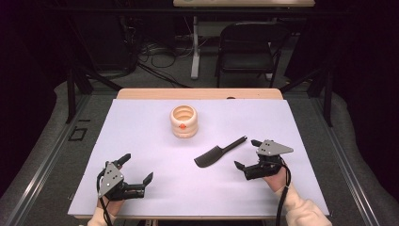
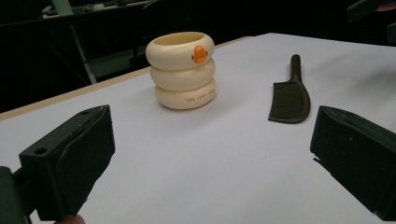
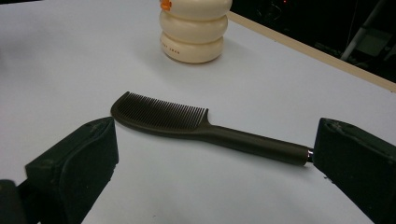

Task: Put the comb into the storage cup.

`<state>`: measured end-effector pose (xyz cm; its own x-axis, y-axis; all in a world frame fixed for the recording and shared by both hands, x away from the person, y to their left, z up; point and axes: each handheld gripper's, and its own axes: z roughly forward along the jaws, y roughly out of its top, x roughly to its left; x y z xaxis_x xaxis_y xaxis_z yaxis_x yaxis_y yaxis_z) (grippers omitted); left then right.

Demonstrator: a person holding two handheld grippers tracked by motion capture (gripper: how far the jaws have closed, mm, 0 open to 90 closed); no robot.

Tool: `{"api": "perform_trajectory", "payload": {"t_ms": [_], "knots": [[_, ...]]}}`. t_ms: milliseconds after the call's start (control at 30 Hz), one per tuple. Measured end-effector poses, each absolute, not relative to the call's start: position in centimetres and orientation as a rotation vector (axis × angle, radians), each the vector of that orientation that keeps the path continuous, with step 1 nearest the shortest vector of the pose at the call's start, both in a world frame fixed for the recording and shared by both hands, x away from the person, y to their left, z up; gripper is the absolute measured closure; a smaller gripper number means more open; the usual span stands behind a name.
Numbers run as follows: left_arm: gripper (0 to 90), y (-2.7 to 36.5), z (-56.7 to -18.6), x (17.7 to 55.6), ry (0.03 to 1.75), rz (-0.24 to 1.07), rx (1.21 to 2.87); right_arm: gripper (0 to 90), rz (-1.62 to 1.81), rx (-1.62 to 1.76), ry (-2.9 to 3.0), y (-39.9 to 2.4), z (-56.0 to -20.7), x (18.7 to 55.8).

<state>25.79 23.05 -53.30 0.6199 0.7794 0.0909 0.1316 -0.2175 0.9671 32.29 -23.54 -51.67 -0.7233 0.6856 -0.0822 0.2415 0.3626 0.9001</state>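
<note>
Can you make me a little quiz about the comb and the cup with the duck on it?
1. True or false: the comb is standing inside the cream cup.
2. Which gripper is nearer the comb? A) the left gripper B) the right gripper
3. Fill in: the small duck face on the cup is coloured ____.

Key
1. False. The comb lies flat on the white table, apart from the cup.
2. B. In the right gripper view the comb lies just ahead of its open fingers.
3. Orange.
</note>
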Motion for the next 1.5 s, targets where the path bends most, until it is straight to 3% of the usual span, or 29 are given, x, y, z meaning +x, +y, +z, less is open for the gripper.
{"api": "perform_trajectory", "payload": {"t_ms": [1500], "knots": [[0.0,23.0,-53.4,25.9,0.756,0.705,1.711,0.0,1.284,0.9,2.192,-23.3,-52.4,37.6]]}}
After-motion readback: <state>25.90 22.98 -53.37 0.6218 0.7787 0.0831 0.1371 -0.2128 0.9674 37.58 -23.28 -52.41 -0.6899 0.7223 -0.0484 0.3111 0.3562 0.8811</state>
